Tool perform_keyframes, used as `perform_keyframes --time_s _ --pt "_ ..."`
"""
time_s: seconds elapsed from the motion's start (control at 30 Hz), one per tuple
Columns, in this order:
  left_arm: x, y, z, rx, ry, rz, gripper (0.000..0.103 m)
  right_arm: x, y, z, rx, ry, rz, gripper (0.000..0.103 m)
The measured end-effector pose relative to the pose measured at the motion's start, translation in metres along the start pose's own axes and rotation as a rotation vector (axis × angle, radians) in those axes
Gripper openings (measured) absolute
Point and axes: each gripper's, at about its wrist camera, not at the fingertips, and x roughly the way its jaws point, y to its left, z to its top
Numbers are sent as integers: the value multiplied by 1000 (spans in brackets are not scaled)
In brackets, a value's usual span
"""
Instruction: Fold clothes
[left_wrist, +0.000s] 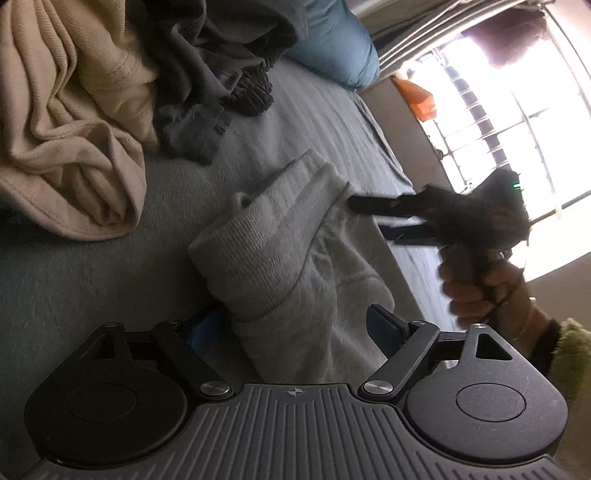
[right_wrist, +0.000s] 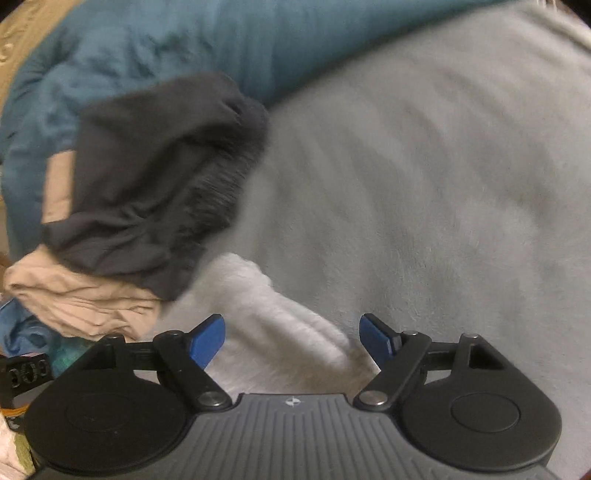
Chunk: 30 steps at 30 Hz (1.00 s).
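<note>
In the left wrist view, the left gripper (left_wrist: 295, 325) was held with jaws spread around a folded light grey garment (left_wrist: 291, 251) lying on the grey bed (left_wrist: 92, 291), not visibly clamping it; the right gripper (left_wrist: 373, 221) hovered beside it, jaws parted. In the blurred right wrist view, the parted fingers (right_wrist: 207, 341) straddled the pale garment, near a dark garment (right_wrist: 155, 184) and a beige one (right_wrist: 85, 299).

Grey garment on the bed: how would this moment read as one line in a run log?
grey garment: on bed, between left tongs, not pinched | right tongs: open, empty | beige and dark clothes: unfolded pile
</note>
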Motion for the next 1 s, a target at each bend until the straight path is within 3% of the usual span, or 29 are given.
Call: perform_keyframes --time_s 0.1,0.2,0.33,0.4,0.63,0.8,1.0 --pt "3 3 6 -27 -1 10 67 8 -6 -1 -7 26 72 89" --pt "3 7 8 -55 -8 24 54 9 -6 -5 -26 86 109 64" --pt "4 9 9 -47 -38 64 38 0 2 -13 -95 103 56 19" --pt "1 4 10 -13 -61 88 32 -8 10 -15 -133 75 54 12" --pt "-8 -5 30 30 -129 78 29 -18 18 -2 -141 -28 88 9" --pt "-15 0 54 18 -192 134 28 -15 25 22 -139 -101 138 9" --pt "6 6 56 33 -166 244 33 33 16 33 -93 -67 38 12"
